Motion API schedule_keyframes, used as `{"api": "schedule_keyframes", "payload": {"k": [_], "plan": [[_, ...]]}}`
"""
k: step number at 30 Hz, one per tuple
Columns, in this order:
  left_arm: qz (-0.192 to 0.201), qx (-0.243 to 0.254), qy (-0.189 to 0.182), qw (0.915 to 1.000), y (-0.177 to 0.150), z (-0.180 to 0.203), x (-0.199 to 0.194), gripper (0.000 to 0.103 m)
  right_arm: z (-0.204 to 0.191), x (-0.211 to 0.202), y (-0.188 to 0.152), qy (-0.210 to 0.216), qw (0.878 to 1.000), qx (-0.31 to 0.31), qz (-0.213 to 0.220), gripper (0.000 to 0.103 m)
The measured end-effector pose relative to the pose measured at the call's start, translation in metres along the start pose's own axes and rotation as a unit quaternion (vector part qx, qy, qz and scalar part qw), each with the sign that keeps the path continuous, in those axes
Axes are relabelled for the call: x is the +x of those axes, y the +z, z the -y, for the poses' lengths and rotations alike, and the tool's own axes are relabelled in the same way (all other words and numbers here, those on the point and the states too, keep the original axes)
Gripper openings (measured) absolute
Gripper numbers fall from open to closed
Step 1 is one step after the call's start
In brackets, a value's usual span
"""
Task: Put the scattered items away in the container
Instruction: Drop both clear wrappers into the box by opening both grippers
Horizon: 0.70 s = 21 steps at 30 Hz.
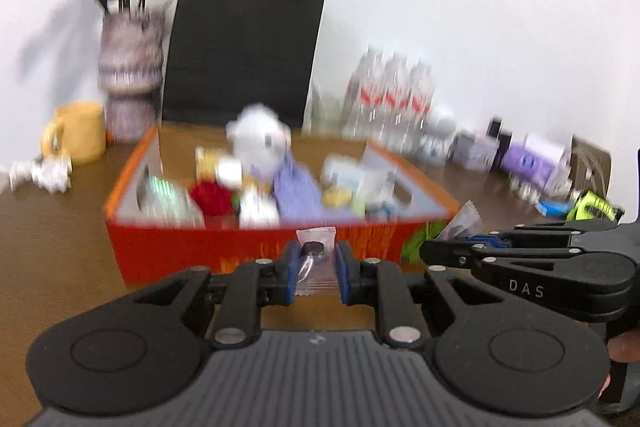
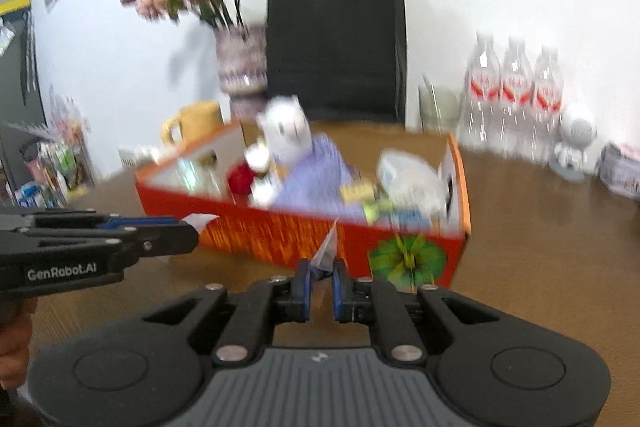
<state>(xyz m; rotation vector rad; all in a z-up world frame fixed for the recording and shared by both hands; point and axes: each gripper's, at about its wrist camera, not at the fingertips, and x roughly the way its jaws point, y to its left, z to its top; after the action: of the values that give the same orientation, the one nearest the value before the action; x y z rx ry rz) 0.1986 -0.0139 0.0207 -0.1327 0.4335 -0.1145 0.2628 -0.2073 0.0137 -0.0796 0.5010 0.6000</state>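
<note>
An orange cardboard box stands on the wooden table and holds a white plush toy, a red ball, a purple cloth and several small packs. My left gripper is shut on a small clear sachet, just in front of the box's near wall. My right gripper is shut on a small silvery sachet, also in front of the box. Each gripper shows side-on in the other's view: the right and the left.
Behind the box stand a black paper bag, a vase with pink flowers, a yellow mug and three water bottles. Small packs and a green item lie at the right. A small white robot figure stands there too.
</note>
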Motion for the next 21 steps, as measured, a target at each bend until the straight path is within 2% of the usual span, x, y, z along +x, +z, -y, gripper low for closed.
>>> {"api": "schedule_keyframes", "payload": {"k": [5, 10, 21], "plan": [[0.037, 0.011, 0.010, 0.9992, 0.039, -0.011, 0.001, 0.020, -0.006, 0.007, 0.038, 0.000, 0.999, 0.004, 0.034, 0.010], [0.053, -0.002, 0.017, 0.9984, 0.059, -0.032, 0.020, 0.020, -0.003, 0.036, 0.059, -0.007, 0.999, 0.020, 0.036, 0.010], [0.004, -0.012, 0.021, 0.9997, 0.062, -0.069, 0.082, 0.020, 0.004, 0.102, 0.068, -0.024, 1.000, 0.016, -0.004, 0.010]]}}
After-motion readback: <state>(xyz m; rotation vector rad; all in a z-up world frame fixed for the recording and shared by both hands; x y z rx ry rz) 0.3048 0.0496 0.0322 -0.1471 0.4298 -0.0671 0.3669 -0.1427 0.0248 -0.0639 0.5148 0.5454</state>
